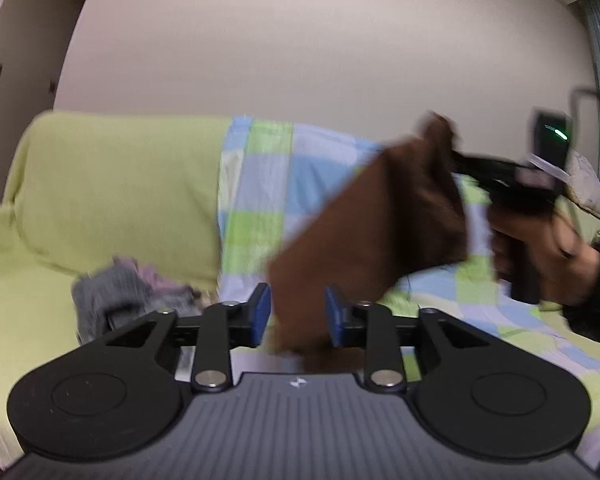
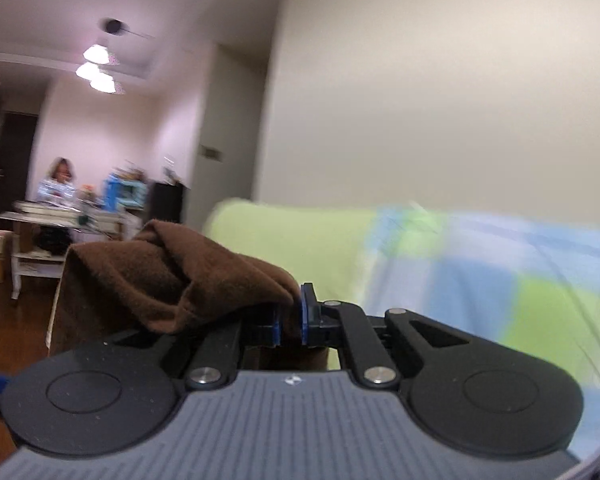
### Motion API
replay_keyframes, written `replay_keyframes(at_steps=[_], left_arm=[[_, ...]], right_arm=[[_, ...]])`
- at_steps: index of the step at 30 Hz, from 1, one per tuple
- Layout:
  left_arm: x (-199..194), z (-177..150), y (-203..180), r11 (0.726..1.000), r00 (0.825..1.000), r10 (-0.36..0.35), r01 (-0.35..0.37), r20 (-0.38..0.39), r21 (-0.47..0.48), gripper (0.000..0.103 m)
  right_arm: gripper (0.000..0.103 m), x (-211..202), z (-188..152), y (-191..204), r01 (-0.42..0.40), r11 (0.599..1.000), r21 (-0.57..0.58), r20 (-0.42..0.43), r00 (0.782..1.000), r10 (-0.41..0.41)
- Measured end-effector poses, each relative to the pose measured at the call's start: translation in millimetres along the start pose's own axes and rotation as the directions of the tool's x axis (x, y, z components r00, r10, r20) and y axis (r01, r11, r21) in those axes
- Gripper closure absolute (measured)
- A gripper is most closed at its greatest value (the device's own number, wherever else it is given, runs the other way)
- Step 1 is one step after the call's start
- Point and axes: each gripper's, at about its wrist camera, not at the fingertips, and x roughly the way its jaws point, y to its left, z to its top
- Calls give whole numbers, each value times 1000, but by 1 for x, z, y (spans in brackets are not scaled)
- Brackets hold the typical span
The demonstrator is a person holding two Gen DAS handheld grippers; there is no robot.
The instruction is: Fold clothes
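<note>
A brown fleece garment (image 1: 364, 232) hangs in the air over the sofa. My right gripper (image 2: 289, 322) is shut on one bunched end of the garment (image 2: 171, 280), which drapes over its left finger. In the left wrist view the right gripper (image 1: 456, 156) holds that end up at the right. My left gripper (image 1: 297, 316) is open, and the garment's lower end hangs between its blue pads (image 1: 261, 314) without being pinched.
A sofa with a lime-green cover (image 1: 111, 184) and a blue-green checked sheet (image 1: 267, 184) lies below. A pile of grey and pink clothes (image 1: 119, 296) sits on the seat at left. A seated person and a table (image 2: 55, 208) are far off at the left.
</note>
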Motion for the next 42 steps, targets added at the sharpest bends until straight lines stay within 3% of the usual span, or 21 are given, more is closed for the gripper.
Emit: replay_keyframes(at_steps=[2,4,7,9,11,13,16,20,22,27,29,32,37,42], left_arm=[[1,-9,-6,1000,999,-19,19,-31,-16,60],[3,-16,-15,999,997,-39,38,-64,-5,60],[8,-22,-29,997,993,-67,69,-95,26,53],[12,-22,-39,995,992,-85,90,-98,45,53],[17,-24,-51,991,989,-110,117,-102,63,53],[32,-26,-65,984,983,-143,153,-118,89,53],[43,-39,-85,970,974,-173,195,-149,144,53],[58,-51,-100,953,962,-204,237,-182,186,49],[70,-58,-105,952,956,-206,245,-209,183,48],[86,-71,-117,950,944,-208,257,-257,176,48],[90,-72,-120,952,944,-204,253,-260,173,47],[93,-73,-124,958,945,-190,238,-265,162,45],[109,-76,-121,969,942,-133,189,-309,159,44],[115,-78,-115,971,935,-90,159,-342,179,44]], right_arm=[[96,-25,-31,-24,89,995,35,-81,993,-86],[96,-54,-69,-52,213,973,86,-203,960,-193],[90,-99,-118,-81,398,908,133,-347,877,-333],[76,-135,-146,-99,495,850,181,-423,819,-387],[75,-159,-161,-100,527,823,212,-446,801,-398],[68,-181,-180,-90,540,821,185,-466,783,-411],[61,-204,-182,-69,572,808,141,-478,754,-450],[50,-232,-160,-55,579,806,124,-436,761,-480],[32,-243,-147,-47,555,826,97,-408,779,-475],[27,-233,-121,-19,418,908,-34,-385,832,-398],[27,-217,-121,-8,342,935,-90,-415,841,-347],[27,-191,-128,10,231,954,-190,-454,841,-294],[27,-145,-157,21,90,963,-255,-517,829,-214],[31,-108,-191,26,-17,933,-360,-569,797,-205]])
